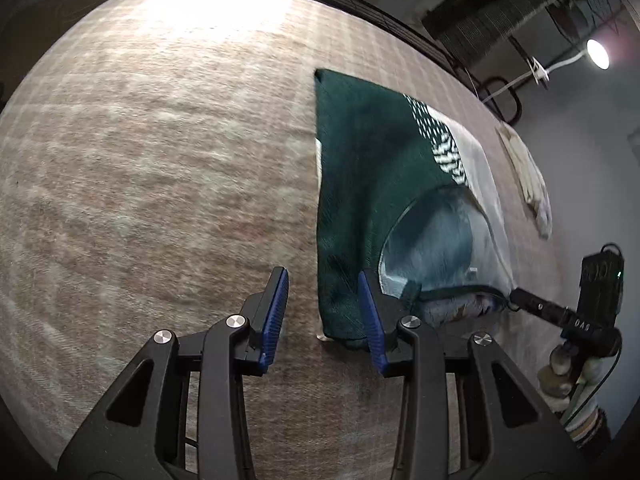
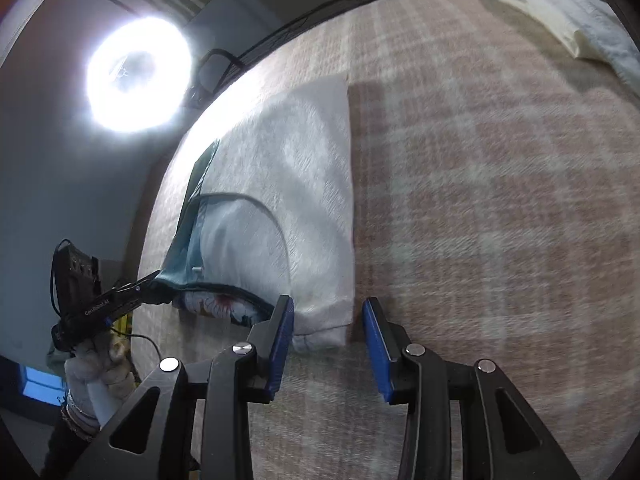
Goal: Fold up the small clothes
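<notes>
Small garment [image 1: 360, 184] lies flat on the desk [image 1: 160, 160], which is covered w/ a beige-pink plaid cloth. In the left wrist view the garment shows as dark green on its left half, w/ a green-and-white patterned band [image 1: 436, 140] running across it and a pale grey-white half to the right. A curved neckline [image 1: 404, 216] opens toward the camera, pale lining inside.

Left gripper [image 1: 324, 316] hangs over the garment's near left corner, jaws parted, nothing pinched: the left pad [image 1: 276, 312] is over bare desk cloth, the right pad [image 1: 370, 316] over the green fabric's edge. Released.

In the right wrist view the same garment [image 2: 304, 184] shows its white half, lit hard by a ring light [image 2: 138, 74] off the desk edge. Right gripper [image 2: 328, 340] sits at the white near corner, jaws apart, the corner's hem lying between the pads w/o being clamped. Released too.

Each view catches the other gripper at frame edge, held by a gloved hand [image 2: 96, 372], its tip at or just beside the neckline's near edge; contact unclear.

A second pale cloth item [image 2: 560, 16] lies well apart, near the desk's far edge.
</notes>
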`<state>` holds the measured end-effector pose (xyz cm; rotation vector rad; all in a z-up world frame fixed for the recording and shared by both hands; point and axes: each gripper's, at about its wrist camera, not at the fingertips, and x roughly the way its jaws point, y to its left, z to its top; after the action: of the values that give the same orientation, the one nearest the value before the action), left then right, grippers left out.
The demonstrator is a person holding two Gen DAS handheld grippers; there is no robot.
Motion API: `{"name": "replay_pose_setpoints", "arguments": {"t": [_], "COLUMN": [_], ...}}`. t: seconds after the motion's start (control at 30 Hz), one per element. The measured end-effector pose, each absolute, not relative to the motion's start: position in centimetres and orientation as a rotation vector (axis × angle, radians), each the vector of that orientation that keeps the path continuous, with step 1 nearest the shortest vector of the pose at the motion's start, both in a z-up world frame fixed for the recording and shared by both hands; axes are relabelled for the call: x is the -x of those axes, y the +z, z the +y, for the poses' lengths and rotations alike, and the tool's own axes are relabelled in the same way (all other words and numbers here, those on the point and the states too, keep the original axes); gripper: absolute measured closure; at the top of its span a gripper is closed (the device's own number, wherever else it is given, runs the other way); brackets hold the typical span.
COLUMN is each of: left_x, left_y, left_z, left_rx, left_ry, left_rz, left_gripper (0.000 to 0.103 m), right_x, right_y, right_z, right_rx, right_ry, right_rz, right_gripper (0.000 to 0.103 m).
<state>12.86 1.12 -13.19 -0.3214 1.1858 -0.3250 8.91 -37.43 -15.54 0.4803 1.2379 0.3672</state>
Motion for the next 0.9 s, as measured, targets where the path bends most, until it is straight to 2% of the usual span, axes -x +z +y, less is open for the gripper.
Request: {"name": "replay_pose_setpoints", "arguments": {"t": [0.07, 0.1, 0.13, 0.17, 0.2, 0.27, 0.37, 0.6, 0.73, 0.8, 0.83, 0.9], "left_x": [-12.6, -12.3, -12.2, -12.1, -12.1, -12.0, -11.7, -11.2, -11.7, -11.8, -11.9, -12.1], "left_y": [-13.3, -13.3, -13.1, -13.2, -13.1, -12.7, -11.9, -10.7, -12.0, -12.7, -13.1, -13.5], "left_z": [0.6, 0.4, 0.2, 0.0, 0.0, 0.1, 0.6, 1.6, 2.4, 3.0, 3.3, 3.2], "left_rx": [0.275, 0.245, 0.217, 0.198, 0.183, 0.166, 0.136, 0.180, 0.294, 0.376, 0.424, 0.457], "left_ry": [-0.318, -0.314, -0.306, -0.300, -0.292, -0.275, -0.251, -0.274, -0.279, -0.269, -0.270, -0.279], "left_rz": [1.194, 1.193, 1.189, 1.184, 1.177, 1.157, 1.125, 1.087, 1.175, 1.203, 1.211, 1.227], "left_gripper": [0.067, 0.073, 0.080, 0.097, 0.100, 0.102, 0.103, 0.103, 0.099, 0.075, 0.070, 0.069], "right_x": [-8.8, -8.8, -8.8, -8.8, -8.9, -8.9, -8.8, -7.8, -7.9, -8.2, -8.2, -8.3], "right_y": [-15.6, -15.6, -15.7, -15.8, -15.8, -15.9, -15.0, -12.5, -13.5, -13.6, -13.6, -13.6], "right_z": [-36.9, -36.8, -36.8, -36.7, -36.7, -36.5, -36.1, -36.9, -36.8, -36.7, -36.5, -35.9], "right_rx": [-0.465, -0.471, -0.486, -0.492, -0.501, -0.520, -0.489, -0.556, -0.535, -0.512, -0.492, -0.479], "right_ry": [0.381, 0.389, 0.397, 0.402, 0.409, 0.433, 0.445, 0.488, 0.472, 0.466, 0.465, 0.467], "right_rz": [1.232, 1.231, 1.231, 1.231, 1.230, 1.227, 1.199, 1.121, 1.155, 1.160, 1.161, 1.162], "right_gripper": [0.065, 0.066, 0.067, 0.072, 0.081, 0.092, 0.097, 0.098, 0.098, 0.098, 0.098, 0.098]}}
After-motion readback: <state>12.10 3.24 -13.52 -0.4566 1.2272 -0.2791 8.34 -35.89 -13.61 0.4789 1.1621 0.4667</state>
